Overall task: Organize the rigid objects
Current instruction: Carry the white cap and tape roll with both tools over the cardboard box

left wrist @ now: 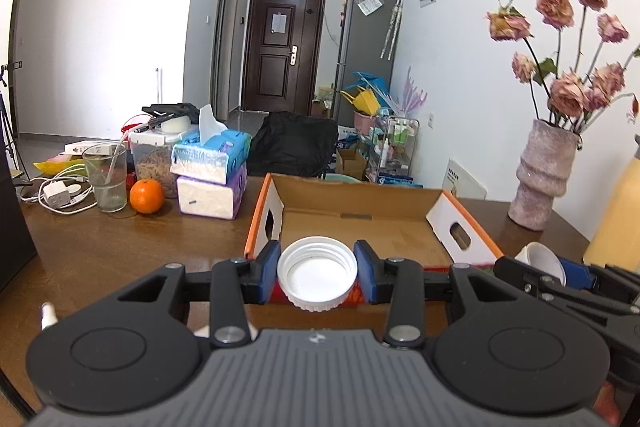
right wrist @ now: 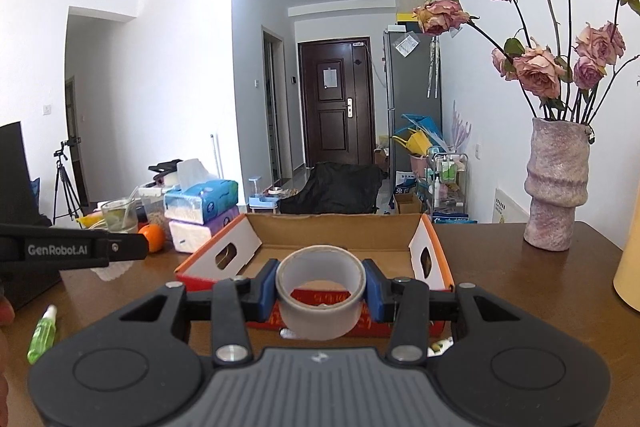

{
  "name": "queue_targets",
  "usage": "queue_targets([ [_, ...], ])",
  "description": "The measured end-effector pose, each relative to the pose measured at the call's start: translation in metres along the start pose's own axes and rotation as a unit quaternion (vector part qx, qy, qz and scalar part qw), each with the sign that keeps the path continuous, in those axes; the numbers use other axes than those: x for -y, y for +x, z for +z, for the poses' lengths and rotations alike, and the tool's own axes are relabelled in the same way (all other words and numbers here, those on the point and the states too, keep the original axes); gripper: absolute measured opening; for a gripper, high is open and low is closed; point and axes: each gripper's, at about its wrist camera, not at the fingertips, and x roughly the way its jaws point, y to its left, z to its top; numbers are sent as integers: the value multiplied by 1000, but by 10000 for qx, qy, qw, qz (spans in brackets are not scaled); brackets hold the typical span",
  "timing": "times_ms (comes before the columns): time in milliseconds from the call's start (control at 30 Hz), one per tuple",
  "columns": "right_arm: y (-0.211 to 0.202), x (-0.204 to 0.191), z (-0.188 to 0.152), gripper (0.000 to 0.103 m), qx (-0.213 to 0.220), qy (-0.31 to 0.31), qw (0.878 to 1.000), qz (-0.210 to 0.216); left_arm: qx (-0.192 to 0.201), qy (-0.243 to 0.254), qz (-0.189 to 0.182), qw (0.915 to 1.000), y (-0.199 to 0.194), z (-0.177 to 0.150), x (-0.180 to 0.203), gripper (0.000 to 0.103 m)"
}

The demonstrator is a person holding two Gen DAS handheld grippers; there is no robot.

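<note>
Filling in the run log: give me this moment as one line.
left gripper: shut on white lid | right gripper: shut on tape roll | both near cardboard box, box empty

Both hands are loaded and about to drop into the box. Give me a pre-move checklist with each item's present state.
1. White lid clamped between the left gripper jaws: ok.
2. Tape roll clamped between the right gripper jaws: ok.
3. Cardboard box open-topped, ahead of both grippers: ok.
4. Box floor bare where visible: ok.
5. Grippers apart from each other: ok.
6. Loads already past the box's near wall: cannot tell.
</note>
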Motion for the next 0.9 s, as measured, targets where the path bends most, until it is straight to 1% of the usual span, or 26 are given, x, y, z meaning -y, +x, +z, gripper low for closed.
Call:
queue_targets([
  [267,29,5,14,42,63,24,10000,-63,84,-145,87,9998,32,17,4,41],
  [367,41,5,18,42,66,20,9999,-106,126,-248,65,9996,44,22,4,41],
  [600,69,7,22,42,5,-38,9999,-108,28,-197,37,9998,78,28,10,41],
  [900,106,10,30,42,-120,-92,9998,-118,-111,-184,232,9995,118,35,6,41],
])
